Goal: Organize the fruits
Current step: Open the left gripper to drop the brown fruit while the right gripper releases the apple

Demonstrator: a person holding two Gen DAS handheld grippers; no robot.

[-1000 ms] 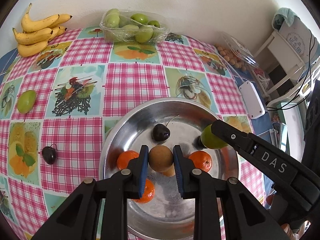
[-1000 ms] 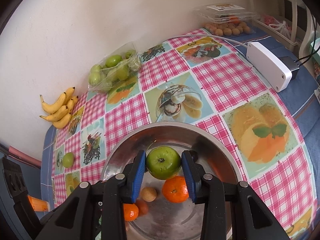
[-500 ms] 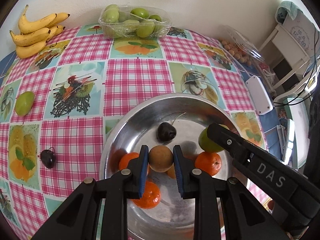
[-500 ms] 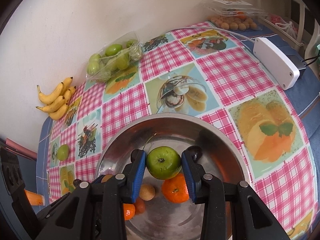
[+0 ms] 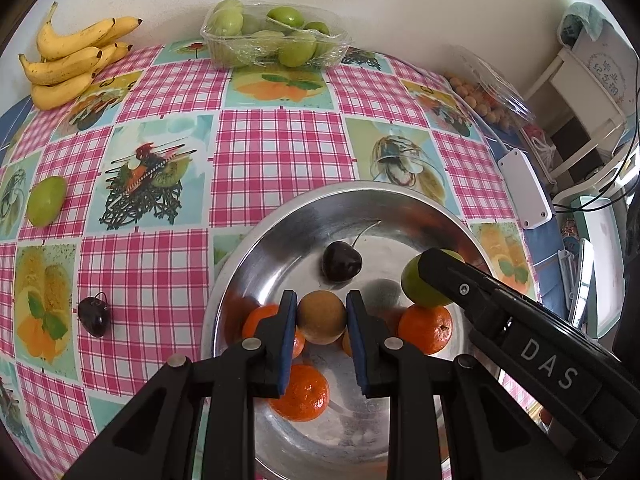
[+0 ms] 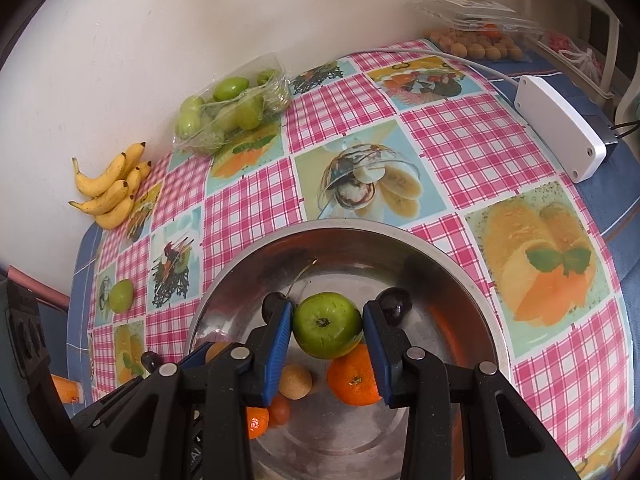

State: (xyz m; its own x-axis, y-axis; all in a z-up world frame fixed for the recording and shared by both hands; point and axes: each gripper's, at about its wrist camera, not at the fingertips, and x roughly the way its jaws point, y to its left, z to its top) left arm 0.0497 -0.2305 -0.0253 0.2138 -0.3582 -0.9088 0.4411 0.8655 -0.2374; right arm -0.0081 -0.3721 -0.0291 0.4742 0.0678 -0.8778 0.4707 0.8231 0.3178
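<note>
- The left tool (image 5: pixel 321 318) is clenched on a round brown fruit (image 5: pixel 321 317), pinned between its blue pads above the steel bowl (image 5: pixel 280 252).
- The right tool (image 6: pixel 327 330) grips a green apple (image 6: pixel 327 330) between its pads, over the same bowl.
- Under them lie mandarins (image 5: pixel 425 329) and a dark cherry (image 5: pixel 341 262).
- On the desk (image 5: pixel 280 148) left of the bowl lie a second cherry (image 5: pixel 93 315) and a green fruit (image 5: pixel 47 201).

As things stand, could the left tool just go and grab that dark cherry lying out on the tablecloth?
Probably not yet: the left tool is shut on a brown round fruit over the metal bowl. The path to the cherry looks unobstructed.
</note>
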